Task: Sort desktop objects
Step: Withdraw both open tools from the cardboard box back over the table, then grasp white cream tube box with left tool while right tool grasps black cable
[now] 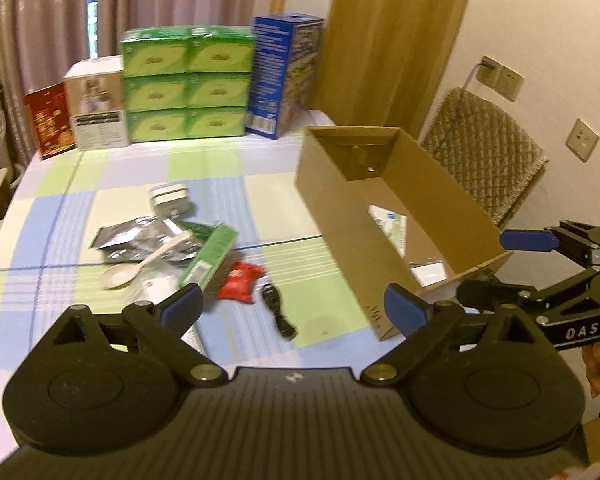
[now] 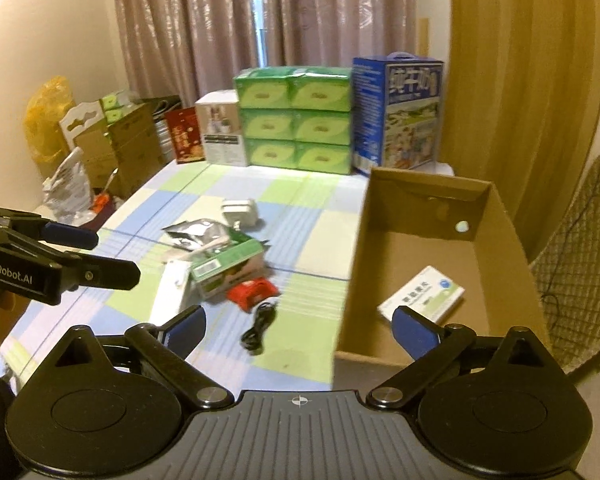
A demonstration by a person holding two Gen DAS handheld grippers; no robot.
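Both the left gripper (image 1: 292, 306) and right gripper (image 2: 298, 326) hang wide apart and empty above the checked tablecloth (image 1: 268, 216), clutter of green carton (image 2: 228, 270), red packet (image 2: 254, 292) and black cable (image 2: 260, 326) lying left of the cardboard box (image 2: 512, 240) holding a white medicine box (image 2: 424, 294).

Left gripper (image 1: 294, 306) and right gripper (image 2: 298, 326): black linkage arms, blue pads, silver pivot screws, ribbed grey housings.

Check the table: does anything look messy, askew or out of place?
Yes. The loose items sit in a jumbled heap: a green box lies tilted across a silver pouch and a spoon. The cardboard box holds only a white packet.
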